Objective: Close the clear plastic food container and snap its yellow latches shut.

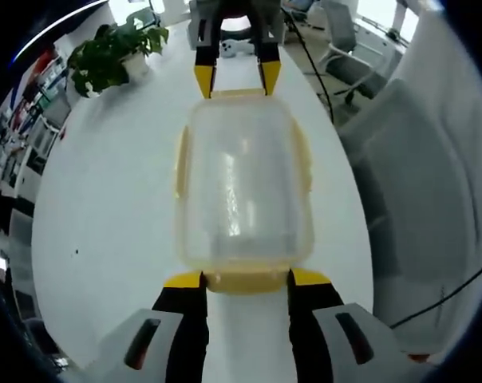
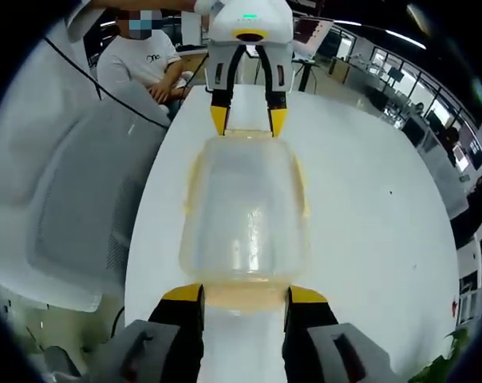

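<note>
A clear plastic food container (image 1: 242, 187) with its lid on sits on a white table (image 1: 105, 207), the left gripper (image 1: 247, 278) and right gripper (image 2: 245, 294) spread open at opposite ends (likely to press its yellow latches (image 1: 245, 281)).

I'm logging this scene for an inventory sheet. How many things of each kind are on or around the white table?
Clear food containers: 1
Grippers: 2, left and right
Potted plants: 1
Grey chairs: 1 close by; others are too blurred to count
Seated people: 1
White tables: 1
Total: 7
</note>
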`<state>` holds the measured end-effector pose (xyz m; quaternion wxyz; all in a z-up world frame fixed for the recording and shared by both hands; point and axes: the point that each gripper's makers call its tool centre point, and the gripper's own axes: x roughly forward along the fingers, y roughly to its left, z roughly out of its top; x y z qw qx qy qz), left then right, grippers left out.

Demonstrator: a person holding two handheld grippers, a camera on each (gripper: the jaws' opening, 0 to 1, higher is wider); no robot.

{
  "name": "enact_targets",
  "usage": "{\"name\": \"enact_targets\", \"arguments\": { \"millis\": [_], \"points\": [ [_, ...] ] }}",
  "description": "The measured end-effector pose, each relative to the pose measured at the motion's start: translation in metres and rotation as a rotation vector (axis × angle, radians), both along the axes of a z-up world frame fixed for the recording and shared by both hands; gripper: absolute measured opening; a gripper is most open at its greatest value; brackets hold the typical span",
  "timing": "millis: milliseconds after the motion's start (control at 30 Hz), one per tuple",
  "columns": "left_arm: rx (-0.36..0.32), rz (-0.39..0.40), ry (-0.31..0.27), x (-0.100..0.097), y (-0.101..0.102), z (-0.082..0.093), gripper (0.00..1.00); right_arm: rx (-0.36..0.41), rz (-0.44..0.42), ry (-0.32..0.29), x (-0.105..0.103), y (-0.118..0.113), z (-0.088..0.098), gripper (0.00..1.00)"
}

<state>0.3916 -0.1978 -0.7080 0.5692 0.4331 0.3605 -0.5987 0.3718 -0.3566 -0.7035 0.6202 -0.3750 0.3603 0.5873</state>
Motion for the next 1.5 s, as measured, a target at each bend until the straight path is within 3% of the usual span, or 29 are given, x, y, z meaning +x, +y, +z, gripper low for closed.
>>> {"name": "enact_targets", "arguments": {
  "millis": [300,1500],
  "points": [
    [-0.008,0.002,0.007,-0.004,-0.013,-0.009,0.36,-0.024,0.003,-0.002,-0.004,-0.013,-0.010,0.36],
    [0.005,-0.002,0.003,-0.006,-0.030,-0.030,0.36,-0.040,0.010,0.002,-0.006,-0.031,-0.039,0.36]
  ]
}}
